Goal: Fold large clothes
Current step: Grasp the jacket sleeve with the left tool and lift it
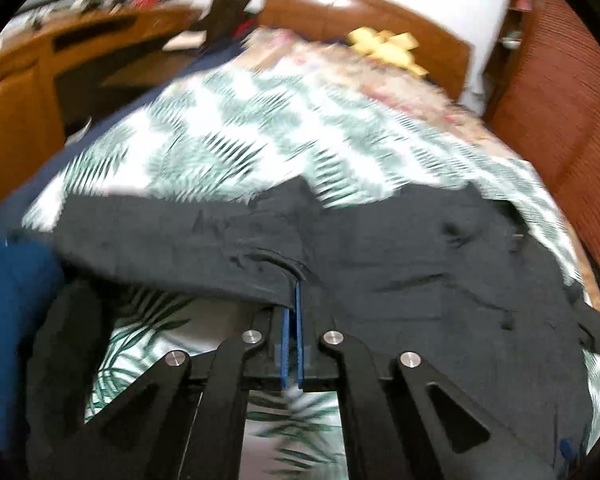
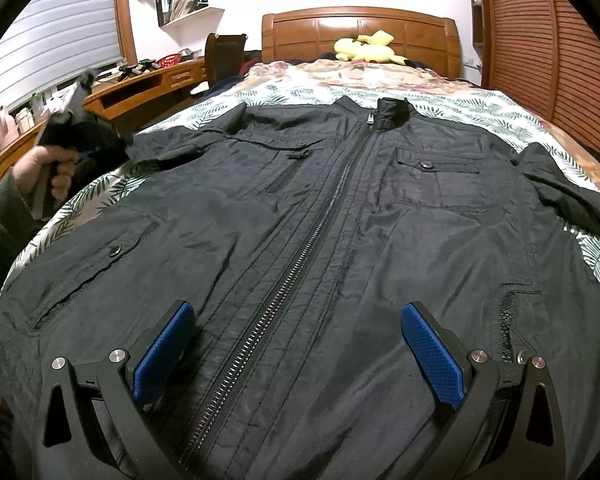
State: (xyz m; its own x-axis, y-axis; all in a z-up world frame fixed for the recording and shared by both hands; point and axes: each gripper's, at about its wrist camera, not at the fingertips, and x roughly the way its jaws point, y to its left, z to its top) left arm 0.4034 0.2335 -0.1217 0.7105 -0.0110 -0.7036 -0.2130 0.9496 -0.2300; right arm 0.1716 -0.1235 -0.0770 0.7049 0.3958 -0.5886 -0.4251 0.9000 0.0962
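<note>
A black zip-up jacket lies front-up and spread flat on the bed, collar toward the headboard. My right gripper is open, its blue pads wide apart, hovering just above the jacket's lower front with the zipper running between them. My left gripper is shut on the edge of the jacket's left sleeve, pinched between the blue pads. In the right wrist view the left gripper shows at the jacket's left sleeve end, held by a hand. The left wrist view is motion-blurred.
The bed has a white leaf-print cover and a wooden headboard with a yellow plush toy. A wooden desk stands left of the bed; a slatted wooden wardrobe stands on the right.
</note>
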